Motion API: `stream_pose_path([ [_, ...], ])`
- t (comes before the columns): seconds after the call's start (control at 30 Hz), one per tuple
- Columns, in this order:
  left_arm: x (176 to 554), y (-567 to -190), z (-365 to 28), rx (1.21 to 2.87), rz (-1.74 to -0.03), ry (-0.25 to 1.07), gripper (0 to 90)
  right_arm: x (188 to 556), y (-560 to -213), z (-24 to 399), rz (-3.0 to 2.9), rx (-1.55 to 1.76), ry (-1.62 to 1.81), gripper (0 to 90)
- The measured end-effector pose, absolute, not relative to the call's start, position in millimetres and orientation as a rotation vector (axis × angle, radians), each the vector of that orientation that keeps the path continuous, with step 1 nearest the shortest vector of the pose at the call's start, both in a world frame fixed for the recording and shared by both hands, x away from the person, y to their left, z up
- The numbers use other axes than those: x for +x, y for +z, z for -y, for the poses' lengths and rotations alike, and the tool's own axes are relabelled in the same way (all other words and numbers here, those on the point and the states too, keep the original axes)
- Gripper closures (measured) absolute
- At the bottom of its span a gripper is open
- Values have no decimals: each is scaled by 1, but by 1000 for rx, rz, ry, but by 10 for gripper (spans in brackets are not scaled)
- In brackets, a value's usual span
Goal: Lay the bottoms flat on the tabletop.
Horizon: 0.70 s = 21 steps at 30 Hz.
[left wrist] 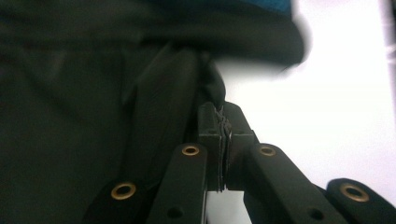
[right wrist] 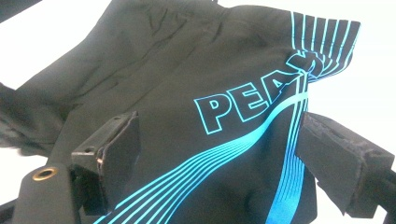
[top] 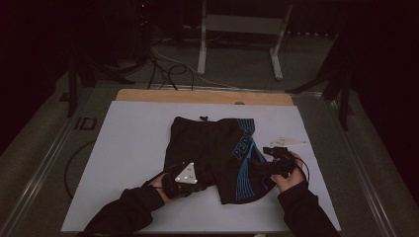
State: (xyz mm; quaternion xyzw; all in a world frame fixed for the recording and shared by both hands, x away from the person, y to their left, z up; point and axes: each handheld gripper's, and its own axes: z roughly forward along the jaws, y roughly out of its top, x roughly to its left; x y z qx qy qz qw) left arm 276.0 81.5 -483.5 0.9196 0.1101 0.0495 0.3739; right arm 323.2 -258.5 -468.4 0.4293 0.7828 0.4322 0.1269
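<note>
Black shorts (top: pixel 207 143) with cyan stripes and cyan lettering lie flat on the white mat (top: pixel 128 148). My left gripper (top: pixel 197 182), with its grey plate on top, sits at the near hem of the shorts' left leg. In the left gripper view its jaws are pressed together, and the left gripper (left wrist: pixel 223 119) pinches a fold of the shorts (left wrist: pixel 93 93). My right gripper (top: pixel 258 163) is at the striped right leg. In the right gripper view its pads (right wrist: pixel 116 149) stand wide apart, so the right gripper (right wrist: pixel 219 154) is open over the printed fabric of the shorts (right wrist: pixel 154 65).
A small white flat piece (top: pixel 289 142) lies on the mat to the right of the shorts. A wooden board edge (top: pixel 202 96) runs along the mat's far side. Cables (top: pixel 168 69) and a white stand (top: pixel 242 29) are on the floor beyond.
</note>
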Motion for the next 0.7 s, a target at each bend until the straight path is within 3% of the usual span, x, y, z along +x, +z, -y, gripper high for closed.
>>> stream_pose_path([
  [0.23,259,-461,-68,2318,-210,80,885,322,-466,260,-2271,1244,1254,144],
  [0.57,248,-483,-41,2369,-149,11,880,319,-467,264,-2265,1254,1262,144],
  [0.63,247,-485,-39,2381,-113,12,837,319,-467,264,-2266,1254,1265,144],
  [0.7,244,-484,-41,2374,-91,38,695,319,-466,263,-2265,1243,1263,144],
])
